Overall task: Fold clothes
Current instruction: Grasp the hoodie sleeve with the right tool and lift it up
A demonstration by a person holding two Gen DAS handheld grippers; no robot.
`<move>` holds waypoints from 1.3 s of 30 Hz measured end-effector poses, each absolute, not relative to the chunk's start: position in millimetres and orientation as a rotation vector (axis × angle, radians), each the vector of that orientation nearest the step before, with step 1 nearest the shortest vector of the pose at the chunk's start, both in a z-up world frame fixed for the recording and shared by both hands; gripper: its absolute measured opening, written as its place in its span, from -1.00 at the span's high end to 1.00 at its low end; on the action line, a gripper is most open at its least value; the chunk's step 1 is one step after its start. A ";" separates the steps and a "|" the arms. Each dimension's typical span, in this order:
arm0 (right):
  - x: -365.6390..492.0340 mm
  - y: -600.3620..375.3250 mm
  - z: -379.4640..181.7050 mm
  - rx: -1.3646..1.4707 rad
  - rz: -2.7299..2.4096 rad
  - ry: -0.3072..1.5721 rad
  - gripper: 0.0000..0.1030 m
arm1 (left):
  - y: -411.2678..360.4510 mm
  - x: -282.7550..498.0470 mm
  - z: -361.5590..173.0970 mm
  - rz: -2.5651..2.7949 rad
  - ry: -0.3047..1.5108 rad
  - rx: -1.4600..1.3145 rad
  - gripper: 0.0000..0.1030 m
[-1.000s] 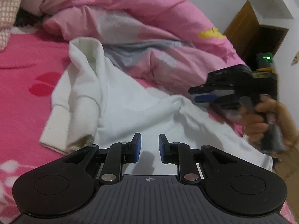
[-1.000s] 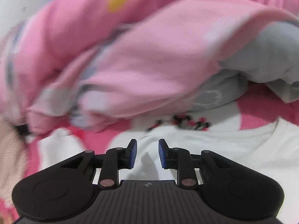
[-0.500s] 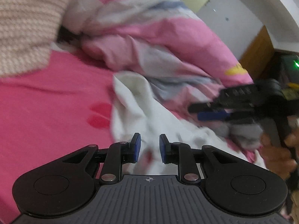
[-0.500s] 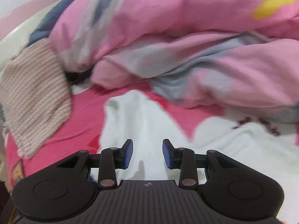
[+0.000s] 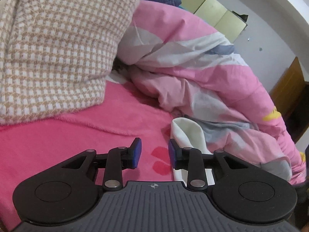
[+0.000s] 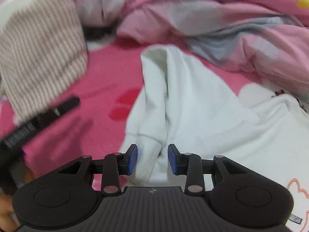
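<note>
Left wrist view: checked knit fabric (image 5: 52, 44) fills the upper left, pink bed sheet (image 5: 67, 135) lies below it, and the left gripper (image 5: 154, 153) at lower centre has its jaws spread over bare sheet, pinching nothing. A bit of white garment (image 5: 187, 133) pokes out right of centre, against the pink duvet (image 5: 212, 73). In the right wrist view, the white garment runs centre to right, and the right gripper (image 6: 152, 158) is spread too, with a folded sleeve between the pads.
</note>
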State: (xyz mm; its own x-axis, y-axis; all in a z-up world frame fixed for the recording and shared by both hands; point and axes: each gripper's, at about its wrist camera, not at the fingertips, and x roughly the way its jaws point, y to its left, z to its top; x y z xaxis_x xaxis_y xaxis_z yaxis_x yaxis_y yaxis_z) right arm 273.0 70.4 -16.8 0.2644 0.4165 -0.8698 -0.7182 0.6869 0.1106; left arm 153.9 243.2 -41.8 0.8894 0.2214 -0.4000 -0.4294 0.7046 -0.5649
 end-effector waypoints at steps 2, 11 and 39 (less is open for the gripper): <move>267.8 70.6 -20.3 -0.351 0.781 1.044 0.60 | 243.7 152.8 -41.6 0.361 0.318 -0.704 0.39; 284.0 61.0 64.1 -0.037 0.851 0.913 0.84 | 250.9 149.2 -46.0 0.378 0.338 -0.734 0.37; 152.4 -260.2 19.1 0.952 0.540 0.858 0.74 | 126.2 106.5 -29.8 -0.282 0.503 -0.557 0.25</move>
State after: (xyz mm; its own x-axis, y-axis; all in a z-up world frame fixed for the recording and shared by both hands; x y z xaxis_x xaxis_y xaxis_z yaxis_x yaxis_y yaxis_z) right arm 152.4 -260.2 19.1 0.5637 0.7289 -0.3885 -0.0357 0.4915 0.8702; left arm 106.5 126.2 -29.8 0.8422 -0.3855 -0.3769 0.1198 0.8154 -0.5663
